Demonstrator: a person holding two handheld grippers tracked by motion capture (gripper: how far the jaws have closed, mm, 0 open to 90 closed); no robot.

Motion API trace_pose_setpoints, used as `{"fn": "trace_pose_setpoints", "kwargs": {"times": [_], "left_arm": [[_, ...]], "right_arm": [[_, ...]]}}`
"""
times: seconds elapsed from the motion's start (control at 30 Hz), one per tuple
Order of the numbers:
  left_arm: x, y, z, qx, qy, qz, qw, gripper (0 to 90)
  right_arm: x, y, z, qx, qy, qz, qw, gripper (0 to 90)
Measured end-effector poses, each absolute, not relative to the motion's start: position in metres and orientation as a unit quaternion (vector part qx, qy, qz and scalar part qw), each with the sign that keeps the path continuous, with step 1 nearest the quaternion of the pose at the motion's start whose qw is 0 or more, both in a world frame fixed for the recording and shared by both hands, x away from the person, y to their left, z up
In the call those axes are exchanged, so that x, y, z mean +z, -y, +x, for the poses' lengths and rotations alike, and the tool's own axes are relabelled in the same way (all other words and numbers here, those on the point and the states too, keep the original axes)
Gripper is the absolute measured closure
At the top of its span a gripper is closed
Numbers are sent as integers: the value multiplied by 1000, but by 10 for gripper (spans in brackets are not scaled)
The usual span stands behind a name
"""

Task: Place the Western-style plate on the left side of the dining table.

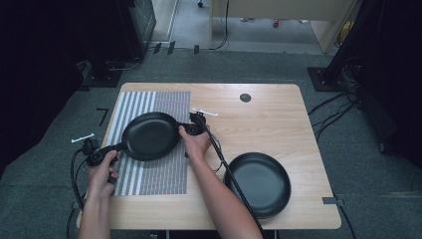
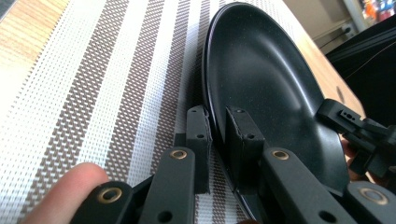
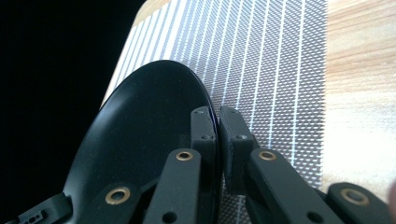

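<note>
Item: black plate (image 1: 150,135), shallow and round, is held over the striped mat (image 1: 164,174) at the left half of the worktop (image 1: 259,119). Its near-left rim is clamped by the left hand-held gripper (image 1: 115,148); in the left gripper view, one jaw is seen under the rim and one inside it. Its far-right rim is clamped by the right hand-held gripper (image 1: 183,127), with the edge pinched between the two jaws in the right gripper view. Whether the plate (image 2: 261,84) rests on the mat (image 2: 93,93) or is raised above it cannot be told. A second black plate (image 1: 260,183) is set on bare wood at the near right, well apart.
</note>
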State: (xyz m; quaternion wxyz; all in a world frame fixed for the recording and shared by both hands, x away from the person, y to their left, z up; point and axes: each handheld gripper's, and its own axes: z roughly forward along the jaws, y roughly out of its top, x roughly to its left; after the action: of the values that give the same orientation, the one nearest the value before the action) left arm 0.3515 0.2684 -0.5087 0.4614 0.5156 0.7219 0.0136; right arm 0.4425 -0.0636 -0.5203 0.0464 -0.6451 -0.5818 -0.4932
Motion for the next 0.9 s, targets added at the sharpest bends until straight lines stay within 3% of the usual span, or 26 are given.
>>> {"fn": "trace_pose_setpoints", "kwargs": {"times": [0.43, 0.53, 0.63, 0.67, 0.73, 0.77, 0.9], "left_arm": [[-511, -266, 357, 33, -726, 509, 462, 802], [-510, -265, 357, 35, -713, 510, 481, 660], [-506, -260, 356, 45, -705, 519, 480, 543], [-506, -260, 356, 45, -705, 519, 480, 513], [-504, -258, 356, 49, -701, 524, 481, 484], [-500, -257, 355, 54, -699, 523, 485, 433], [-495, -256, 351, 66, -693, 524, 490, 392]], "right_arm": [[-523, 58, 452, -491, 585, -645, 37, 851], [-522, 57, 452, -489, 592, -640, 30, 831], [-518, 56, 450, -489, 602, -631, 15, 713], [-518, 56, 450, -489, 602, -631, 15, 713], [-512, 57, 448, -490, 600, -632, 17, 684], [-506, 58, 446, -492, 603, -628, 10, 601], [-495, 61, 441, -499, 616, -609, -21, 546]]}}
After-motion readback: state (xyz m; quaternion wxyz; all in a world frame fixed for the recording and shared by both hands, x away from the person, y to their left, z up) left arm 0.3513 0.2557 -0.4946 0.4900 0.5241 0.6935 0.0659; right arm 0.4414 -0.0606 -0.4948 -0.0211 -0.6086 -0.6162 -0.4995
